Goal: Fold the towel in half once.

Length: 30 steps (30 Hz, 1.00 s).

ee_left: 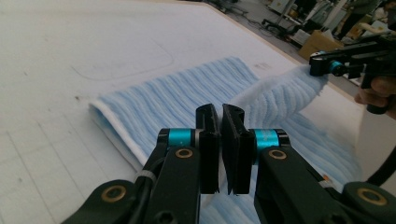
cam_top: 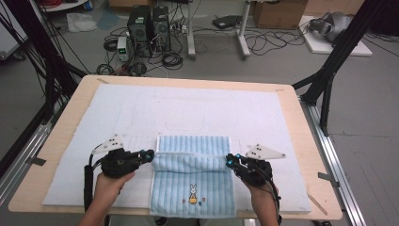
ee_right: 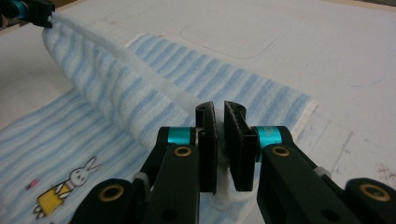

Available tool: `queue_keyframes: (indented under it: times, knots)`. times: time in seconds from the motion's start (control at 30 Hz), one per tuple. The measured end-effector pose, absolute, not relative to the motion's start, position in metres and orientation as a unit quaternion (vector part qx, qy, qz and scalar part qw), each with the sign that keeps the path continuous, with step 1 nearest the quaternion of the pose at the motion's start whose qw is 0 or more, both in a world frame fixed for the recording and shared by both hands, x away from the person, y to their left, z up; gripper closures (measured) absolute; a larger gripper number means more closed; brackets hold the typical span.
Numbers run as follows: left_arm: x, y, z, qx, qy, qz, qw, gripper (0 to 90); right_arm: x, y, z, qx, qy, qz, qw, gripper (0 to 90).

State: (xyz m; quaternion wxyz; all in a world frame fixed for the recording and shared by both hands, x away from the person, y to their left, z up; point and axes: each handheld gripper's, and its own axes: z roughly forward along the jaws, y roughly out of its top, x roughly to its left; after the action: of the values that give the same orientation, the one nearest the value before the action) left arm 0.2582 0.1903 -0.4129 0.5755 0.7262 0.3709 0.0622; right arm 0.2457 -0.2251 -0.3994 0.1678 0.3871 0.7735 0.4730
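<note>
Towel: blue-striped, on the white mat at the near edge of the table; a raised fold runs across it between the two grippers.
Left gripper: jaws together, clamped on the towel's left edge.
Right gripper: jaws together, clamped on the towel's right edge.
Hidden: the cloth inside each pair of jaws is barely visible; the towel's near hem hangs over the table edge, cut off.
Around: computer towers, cables and a cardboard box on the floor beyond the table; nothing blocks the towel.
Markings: a rabbit picture on the towel; no readable writing.
</note>
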Motion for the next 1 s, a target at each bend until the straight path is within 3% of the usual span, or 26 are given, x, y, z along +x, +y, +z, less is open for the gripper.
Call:
queue_keyframes:
  times: [0.43, 0.6, 0.67, 0.73, 0.83, 1.0]
  knots:
    - [0.223, 0.191, -0.434, 0.738, 0.362, 0.044, 0.567, 83.9, 0.198, -0.225, -0.419, 0.377, 0.783, 0.465, 0.167, 83.6]
    - [0.222, 0.195, -0.443, 0.720, 0.365, 0.022, 0.589, 80.7, 0.191, -0.227, -0.431, 0.380, 0.785, 0.462, 0.163, 82.8]
    - [0.223, 0.195, -0.442, 0.715, 0.368, 0.022, 0.594, 70.5, 0.191, -0.228, -0.433, 0.379, 0.787, 0.459, 0.160, 78.4]
    - [0.224, 0.197, -0.441, 0.710, 0.376, 0.031, 0.595, 58.1, 0.192, -0.229, -0.434, 0.384, 0.784, 0.461, 0.159, 67.4]
    - [0.231, 0.201, -0.438, 0.706, 0.391, 0.047, 0.589, 51.1, 0.192, -0.233, -0.430, 0.392, 0.770, 0.476, 0.163, 58.1]
    - [0.244, 0.204, -0.431, 0.704, 0.403, 0.065, 0.580, 49.6, 0.200, -0.236, -0.423, 0.396, 0.758, 0.488, 0.176, 52.5]
